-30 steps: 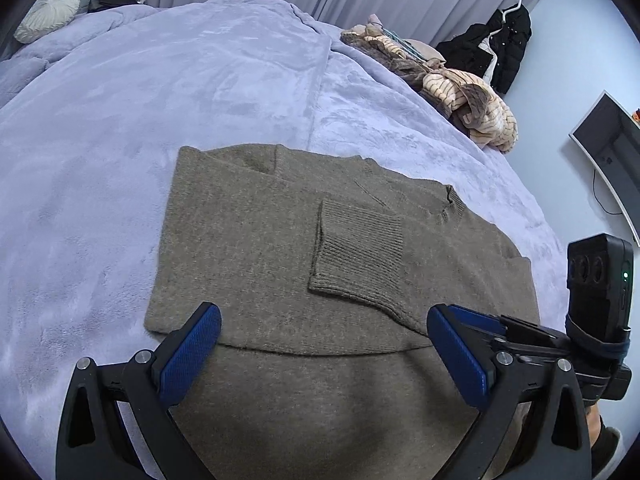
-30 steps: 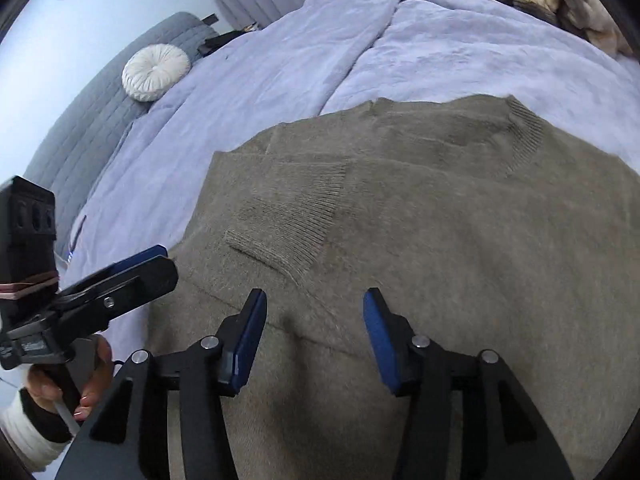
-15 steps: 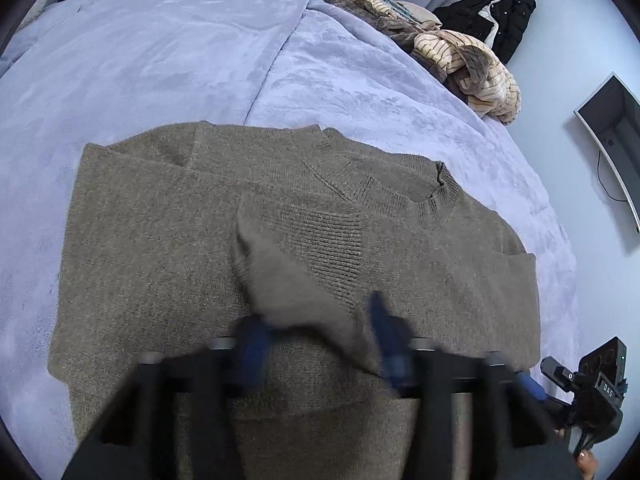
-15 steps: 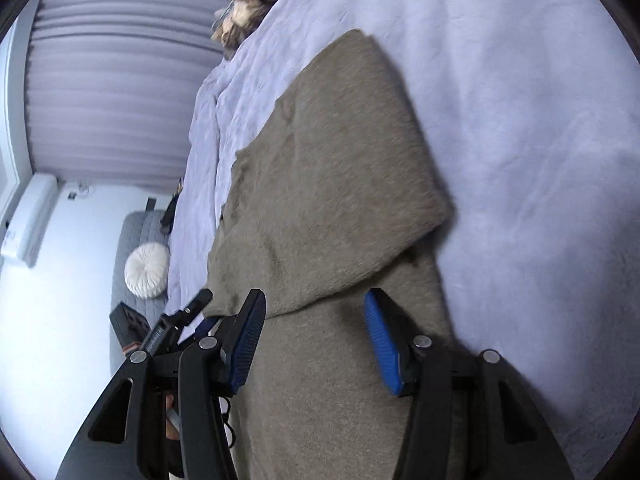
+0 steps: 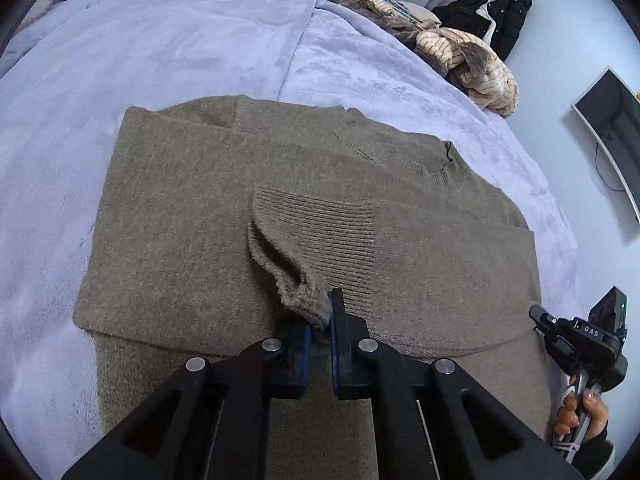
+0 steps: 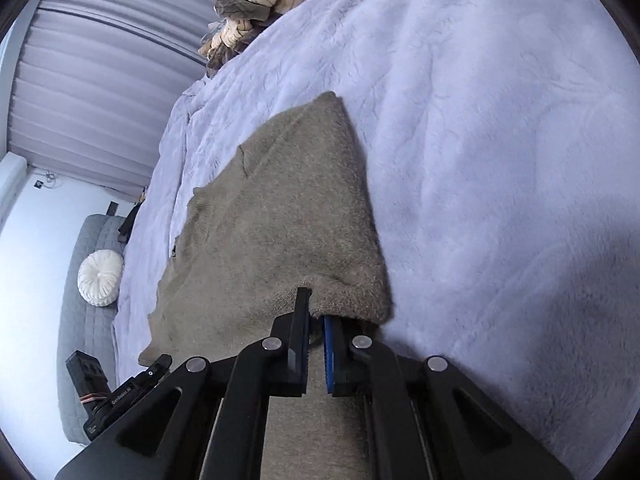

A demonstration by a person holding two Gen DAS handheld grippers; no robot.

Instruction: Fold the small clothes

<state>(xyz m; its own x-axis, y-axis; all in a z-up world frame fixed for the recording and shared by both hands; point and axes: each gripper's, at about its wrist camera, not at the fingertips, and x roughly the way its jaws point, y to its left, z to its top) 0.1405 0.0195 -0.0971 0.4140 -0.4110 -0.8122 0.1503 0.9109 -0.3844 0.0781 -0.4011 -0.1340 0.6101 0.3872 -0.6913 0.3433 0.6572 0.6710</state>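
An olive-brown knit sweater [image 5: 180, 220] lies flat on a lavender blanket [image 5: 200, 40], with a sleeve folded across its chest. In the left wrist view, my left gripper [image 5: 320, 316] is shut on the ribbed cuff [image 5: 320, 240] of that sleeve and lifts its corner slightly. At the sweater's right edge a hand holds the right gripper [image 5: 538, 316]. In the right wrist view, my right gripper [image 6: 316, 308] is shut on the near edge of a folded layer at the side of the sweater [image 6: 280, 220]. The left gripper [image 6: 162, 360] shows at the lower left.
A pile of beige and striped clothes [image 5: 460, 52] lies at the far side of the bed, with a black coat [image 5: 492, 12] behind it. A monitor [image 5: 612, 120] hangs on the right wall. A round white cushion [image 6: 100, 278] sits on a grey padded seat [image 6: 76, 320]. Bare blanket [image 6: 480, 160] lies beside the sweater.
Both grippers were open a second ago. The left has closed on the sleeve cuff. The right swung over to the sweater's side, rolled, and closed on the folded edge.
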